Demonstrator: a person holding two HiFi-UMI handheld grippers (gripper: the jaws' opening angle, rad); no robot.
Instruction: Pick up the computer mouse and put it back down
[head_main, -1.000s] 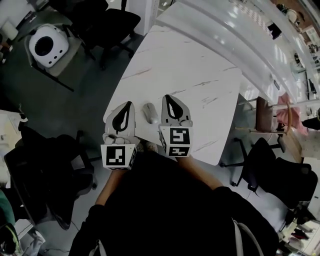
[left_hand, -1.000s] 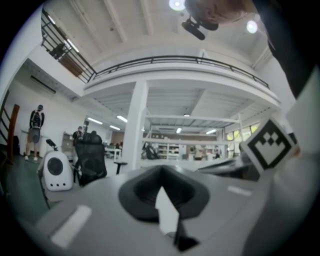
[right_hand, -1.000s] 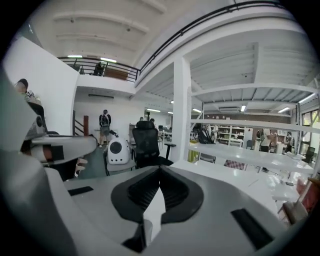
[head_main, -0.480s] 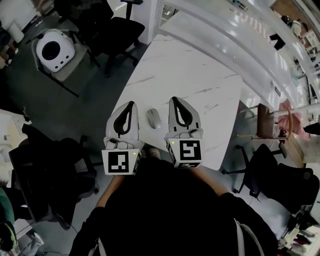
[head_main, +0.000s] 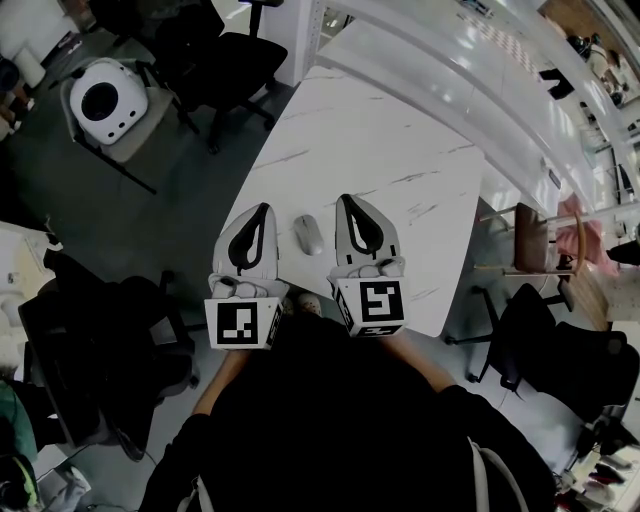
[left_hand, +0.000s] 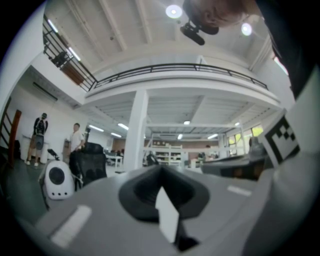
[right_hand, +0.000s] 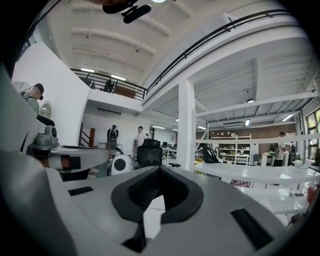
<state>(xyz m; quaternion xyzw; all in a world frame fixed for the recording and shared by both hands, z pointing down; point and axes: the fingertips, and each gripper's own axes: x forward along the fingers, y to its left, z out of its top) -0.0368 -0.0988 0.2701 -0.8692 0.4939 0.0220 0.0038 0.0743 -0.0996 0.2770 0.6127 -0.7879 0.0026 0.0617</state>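
Observation:
The grey computer mouse (head_main: 308, 235) lies on the white marble table (head_main: 380, 150) near its front edge, between my two grippers and touched by neither. My left gripper (head_main: 262, 207) hovers just left of it with its jaws together and nothing in them. Just right of the mouse, my right gripper (head_main: 345, 198) is also shut and empty. Both point level and away from me. The left gripper view shows only the closed left gripper (left_hand: 161, 169) and the room beyond. In the right gripper view the closed right gripper (right_hand: 160, 169) hides the mouse too.
Black office chairs (head_main: 225, 50) stand left of the table. A white round carrier (head_main: 103, 102) rests on a seat at the far left. A long white counter (head_main: 480, 70) runs along the right, with a wooden chair (head_main: 530, 240) below it. People (right_hand: 138, 137) stand far off.
Both grippers have risen a little above the table, still closed. The mouse has stayed in its place between them.

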